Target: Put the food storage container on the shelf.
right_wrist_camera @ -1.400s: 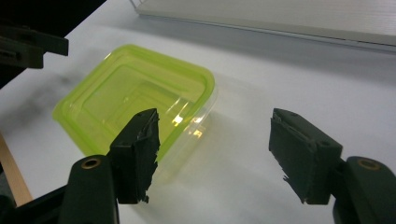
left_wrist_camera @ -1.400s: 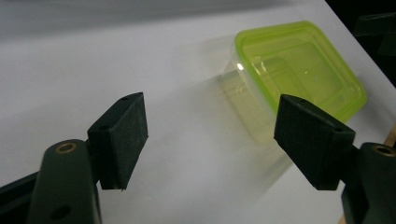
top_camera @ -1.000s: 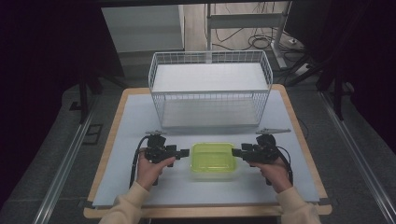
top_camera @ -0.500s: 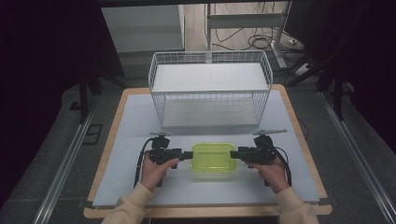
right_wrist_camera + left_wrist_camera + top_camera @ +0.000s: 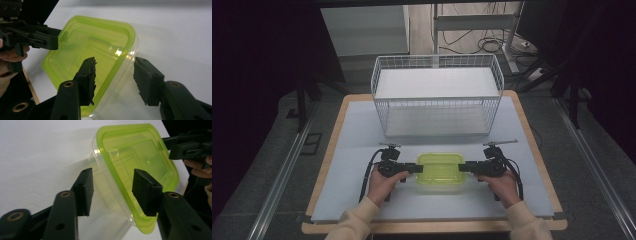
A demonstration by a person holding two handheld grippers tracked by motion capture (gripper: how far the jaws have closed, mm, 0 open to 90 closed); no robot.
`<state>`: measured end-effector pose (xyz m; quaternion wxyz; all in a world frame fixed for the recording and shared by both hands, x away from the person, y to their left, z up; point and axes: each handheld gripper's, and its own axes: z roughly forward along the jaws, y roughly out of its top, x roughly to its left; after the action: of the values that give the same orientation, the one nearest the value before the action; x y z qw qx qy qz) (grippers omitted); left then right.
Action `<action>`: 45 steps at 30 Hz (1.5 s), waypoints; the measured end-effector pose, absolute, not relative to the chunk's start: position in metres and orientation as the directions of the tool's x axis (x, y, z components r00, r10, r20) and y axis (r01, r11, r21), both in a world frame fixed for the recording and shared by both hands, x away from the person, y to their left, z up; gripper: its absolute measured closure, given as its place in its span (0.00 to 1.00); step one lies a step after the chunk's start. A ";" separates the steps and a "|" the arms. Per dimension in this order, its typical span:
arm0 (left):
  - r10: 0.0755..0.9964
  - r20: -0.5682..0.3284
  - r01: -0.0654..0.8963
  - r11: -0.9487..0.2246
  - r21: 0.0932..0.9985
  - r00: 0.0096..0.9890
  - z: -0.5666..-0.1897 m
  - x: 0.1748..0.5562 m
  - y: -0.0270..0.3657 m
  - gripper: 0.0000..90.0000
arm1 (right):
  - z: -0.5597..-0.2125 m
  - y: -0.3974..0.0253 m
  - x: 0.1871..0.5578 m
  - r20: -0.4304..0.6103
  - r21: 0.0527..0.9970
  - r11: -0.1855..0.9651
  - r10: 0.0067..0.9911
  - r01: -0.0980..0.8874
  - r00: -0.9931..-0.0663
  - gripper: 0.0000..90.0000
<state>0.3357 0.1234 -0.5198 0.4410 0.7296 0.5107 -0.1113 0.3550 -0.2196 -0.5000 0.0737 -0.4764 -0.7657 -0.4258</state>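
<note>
A clear plastic container with a lime-green lid [image 5: 440, 169] sits on the white mat near the front of the table. My left gripper [image 5: 413, 168] reaches its left end and my right gripper [image 5: 463, 167] its right end. In the left gripper view, the open left gripper [image 5: 115, 192] has its jaws on either side of the lid's rim [image 5: 135, 152], with gaps showing. In the right gripper view, the right gripper [image 5: 117, 80] is also open and straddles the container's opposite corner [image 5: 92, 45]. Each view shows the other gripper [image 5: 190, 145] [image 5: 37, 37] at the far rim.
A white wire basket [image 5: 437, 57] stands at the back middle of the table, its front wall a short way behind the container. The white mat [image 5: 357, 130] covers a wooden table top. Dark floor and metal rails lie beyond both table sides.
Both grippers have moved inward from the sides until their jaws reach the container's two ends. The container has stayed in place.
</note>
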 end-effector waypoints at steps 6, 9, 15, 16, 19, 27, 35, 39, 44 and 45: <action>0.620 -0.643 0.854 -0.086 0.514 0.449 -0.522 0.335 0.122 0.73 | -0.504 -0.219 0.356 0.548 0.556 0.181 0.653 0.811 -0.522 0.69; 0.619 -0.643 0.850 -0.079 0.520 0.451 -0.521 0.334 0.123 0.79 | -0.505 -0.217 0.355 0.549 0.546 0.191 0.653 0.815 -0.521 0.76; 0.621 -0.626 0.827 -0.067 0.558 0.472 -0.513 0.326 0.123 0.85 | -0.498 -0.221 0.350 0.576 0.548 0.141 0.651 0.825 -0.494 0.85; 0.621 -0.626 0.827 -0.067 0.558 0.472 -0.513 0.326 0.123 0.86 | -0.498 -0.221 0.350 0.576 0.548 0.141 0.651 0.825 -0.494 0.85; 0.627 -0.612 0.817 -0.071 0.572 0.483 -0.509 0.322 0.122 0.89 | -0.493 -0.222 0.347 0.563 0.570 0.130 0.658 0.811 -0.501 0.89; 0.617 -0.610 0.806 -0.068 0.589 0.497 -0.504 0.318 0.124 0.90 | -0.485 -0.221 0.342 0.548 0.598 0.130 0.653 0.791 -0.522 0.89; 0.614 -0.608 0.799 -0.062 0.598 0.503 -0.500 0.316 0.125 0.89 | -0.480 -0.221 0.340 0.540 0.616 0.127 0.651 0.777 -0.534 0.89; 0.611 -0.611 0.800 -0.060 0.597 0.502 -0.498 0.315 0.125 0.89 | -0.476 -0.221 0.339 0.534 0.625 0.127 0.649 0.770 -0.541 0.89; 0.609 -0.610 0.795 -0.057 0.604 0.507 -0.495 0.315 0.126 0.89 | -0.470 -0.220 0.337 0.516 0.648 0.127 0.651 0.751 -0.556 0.89; 0.611 -0.606 0.792 -0.059 0.608 0.510 -0.493 0.315 0.127 0.89 | -0.470 -0.220 0.337 0.512 0.651 0.129 0.652 0.748 -0.559 0.89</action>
<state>0.3150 0.1265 -0.4931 0.4841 0.7216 0.4860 -0.0936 0.3373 -0.2196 -0.4697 0.0512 -0.4667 -0.7497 -0.4664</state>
